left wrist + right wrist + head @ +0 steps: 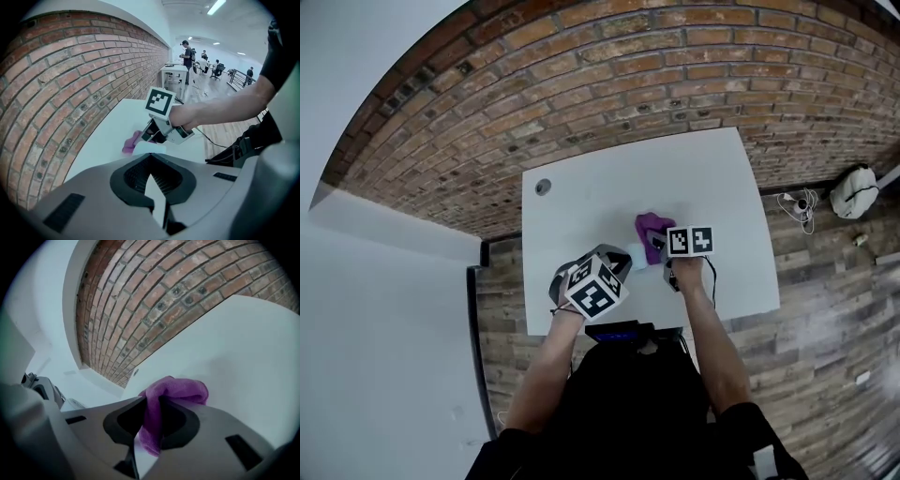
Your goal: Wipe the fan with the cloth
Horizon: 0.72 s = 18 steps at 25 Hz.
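A purple cloth [649,228] hangs bunched from my right gripper [660,246], which is shut on it just above the white table [609,187]. In the right gripper view the cloth [177,390] fills the gap between the jaws [157,404]. My left gripper [622,261] stays near the table's front edge, pointing steeply down. Its jaws [152,158] are shut, and a thin white piece, seemingly the fan [149,148], shows at their tip. The right gripper [151,134] and the cloth [130,144] are just beyond that white piece. In the head view the fan [637,257] lies between the two grippers.
A brick wall [609,84] runs along the table's far edge. A round hole [543,186] sits at the table's far left. A white bag [853,191] and cables [797,204] lie on the wooden floor to the right. Several people [187,51] stand far off.
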Available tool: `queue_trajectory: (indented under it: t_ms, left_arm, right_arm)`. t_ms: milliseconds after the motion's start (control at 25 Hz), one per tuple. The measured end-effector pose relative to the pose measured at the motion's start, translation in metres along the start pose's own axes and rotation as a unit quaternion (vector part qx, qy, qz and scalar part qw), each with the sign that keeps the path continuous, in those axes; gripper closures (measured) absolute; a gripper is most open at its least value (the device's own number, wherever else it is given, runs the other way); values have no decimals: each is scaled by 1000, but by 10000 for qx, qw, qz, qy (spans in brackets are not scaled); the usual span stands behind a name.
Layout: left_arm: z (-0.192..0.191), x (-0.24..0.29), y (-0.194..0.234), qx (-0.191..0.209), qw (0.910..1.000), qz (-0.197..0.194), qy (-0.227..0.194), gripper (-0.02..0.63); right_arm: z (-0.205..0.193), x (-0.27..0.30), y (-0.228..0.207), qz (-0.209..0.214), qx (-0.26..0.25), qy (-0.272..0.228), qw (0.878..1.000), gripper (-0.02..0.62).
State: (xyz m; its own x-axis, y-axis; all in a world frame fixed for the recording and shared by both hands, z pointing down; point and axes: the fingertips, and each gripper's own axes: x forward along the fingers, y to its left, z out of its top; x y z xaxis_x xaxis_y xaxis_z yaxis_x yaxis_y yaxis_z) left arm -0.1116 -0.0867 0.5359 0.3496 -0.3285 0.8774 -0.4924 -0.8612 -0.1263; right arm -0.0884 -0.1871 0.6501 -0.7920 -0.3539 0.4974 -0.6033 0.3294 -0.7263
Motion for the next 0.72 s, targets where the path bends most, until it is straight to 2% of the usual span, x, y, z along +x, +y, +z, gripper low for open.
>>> queue_trajectory:
  t_ms: [120, 200, 400, 520, 600, 720]
  left_arm:
    - [1, 0, -2, 0, 10000, -7, -8, 603]
    - [1, 0, -2, 5, 10000, -23, -10, 603]
    - [1, -1, 0, 17, 10000, -26, -23, 603]
    - [1, -1, 0, 18, 10000, -24, -27, 603]
    - [1, 0, 1, 26, 10000, 3, -26, 603]
    - [2, 0, 0, 23, 10000, 25, -76, 603]
  right_arm:
    - [-23, 20, 1, 93, -62, 563, 9984, 529]
    - [-43, 22, -3, 50, -54, 755, 9971, 529]
    - [-59, -1, -7, 10, 332, 238, 9992, 529]
    - [-83, -17, -7, -14, 399, 274, 9988, 529]
    - [-108, -23, 3, 87, 282, 545, 9981, 529]
    - [-152, -30, 25, 517, 250, 1210, 9910, 529]
